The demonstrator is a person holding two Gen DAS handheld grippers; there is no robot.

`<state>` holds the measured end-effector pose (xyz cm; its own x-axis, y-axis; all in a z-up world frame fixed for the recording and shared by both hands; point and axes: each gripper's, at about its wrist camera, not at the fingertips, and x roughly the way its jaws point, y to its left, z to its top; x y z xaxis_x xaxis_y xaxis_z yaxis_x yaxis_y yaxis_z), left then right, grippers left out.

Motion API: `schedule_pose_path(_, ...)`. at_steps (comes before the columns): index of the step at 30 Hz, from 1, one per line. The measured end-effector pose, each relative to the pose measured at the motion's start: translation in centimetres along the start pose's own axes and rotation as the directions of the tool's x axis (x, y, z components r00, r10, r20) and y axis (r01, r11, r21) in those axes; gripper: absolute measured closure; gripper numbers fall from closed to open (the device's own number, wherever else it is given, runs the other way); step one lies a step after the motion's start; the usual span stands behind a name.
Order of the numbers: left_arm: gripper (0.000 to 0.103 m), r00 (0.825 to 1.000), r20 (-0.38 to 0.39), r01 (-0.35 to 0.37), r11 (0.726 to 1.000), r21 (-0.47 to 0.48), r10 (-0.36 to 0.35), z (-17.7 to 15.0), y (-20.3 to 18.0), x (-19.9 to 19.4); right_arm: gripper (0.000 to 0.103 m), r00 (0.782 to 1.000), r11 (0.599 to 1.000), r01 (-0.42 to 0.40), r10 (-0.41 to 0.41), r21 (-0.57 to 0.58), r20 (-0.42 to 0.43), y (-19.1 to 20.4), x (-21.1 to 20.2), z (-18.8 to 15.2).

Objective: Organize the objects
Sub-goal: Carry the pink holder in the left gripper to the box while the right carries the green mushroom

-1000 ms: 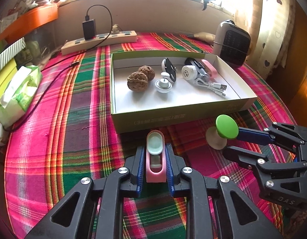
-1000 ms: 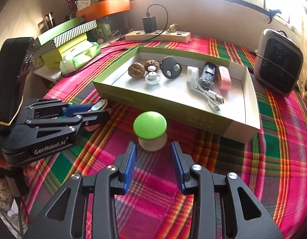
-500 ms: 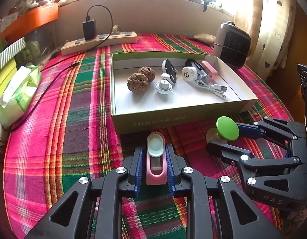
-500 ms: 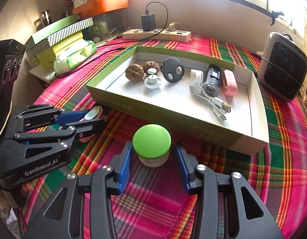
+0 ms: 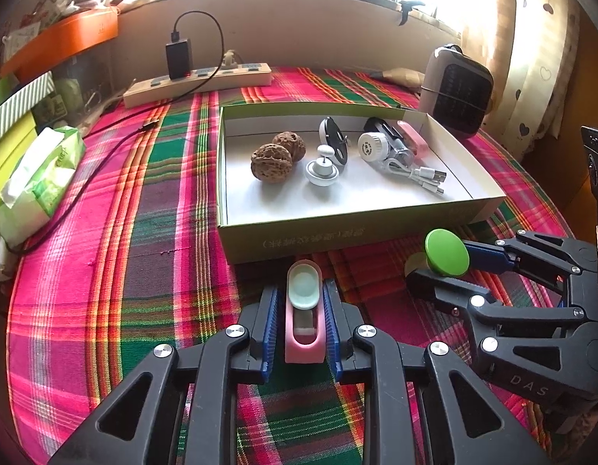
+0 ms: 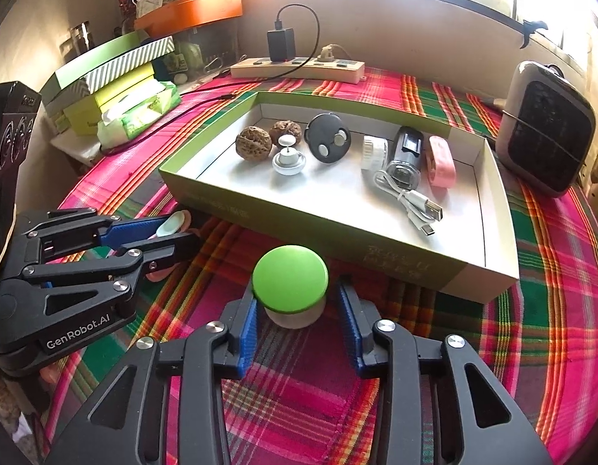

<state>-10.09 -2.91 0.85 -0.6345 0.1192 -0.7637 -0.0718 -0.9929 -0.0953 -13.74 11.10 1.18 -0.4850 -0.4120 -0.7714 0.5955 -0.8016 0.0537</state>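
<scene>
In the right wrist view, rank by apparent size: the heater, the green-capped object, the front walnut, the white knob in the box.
1. heater
2. green-capped object, though it sits nearest the camera, which inflates it
3. front walnut and white knob: too alike to rank

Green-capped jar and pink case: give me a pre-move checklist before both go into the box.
1. Left hand-held gripper shut on the pink case: ok.
2. Right hand-held gripper closed on the green-capped jar: not ok; fingers straddle it, with a gap showing on the right side.
3. Bare floor in the box for both items: ok, near the front wall.
4. Case lifted off the tablecloth: cannot tell.
5. The two grippers apart: ok.
6. Cable away from the drop area: ok, it lies to the right.
</scene>
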Motion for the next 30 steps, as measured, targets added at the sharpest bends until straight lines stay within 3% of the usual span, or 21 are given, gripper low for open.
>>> schedule_pose_path(21,0.086,1.0,0.002,-0.005,1.0,0.002,0.005,-0.05,-0.03,0.01,0.07,1.0,1.0,-0.003,0.003,0.01,0.005,0.03,-0.17,-0.04)
schedule_pose_path(23,0.087,1.0,0.001,-0.007,1.0,0.001,0.007,-0.05,0.05,-0.01,0.075,1.0,1.0,-0.004,0.004,0.013,0.013,-0.02,-0.34,-0.08)
schedule_pose_path(24,0.087,1.0,0.0,-0.007,1.0,0.002,0.007,-0.04,0.05,-0.03,0.083,1.0,1.0,-0.012,0.012,0.014,0.024,-0.05,-0.55,-0.07)
schedule_pose_path(30,0.087,1.0,0.001,-0.005,1.0,0.004,0.005,-0.04,0.01,-0.05,0.084,0.999,1.0,-0.017,0.016,0.01,0.028,0.02,-0.58,-0.15)
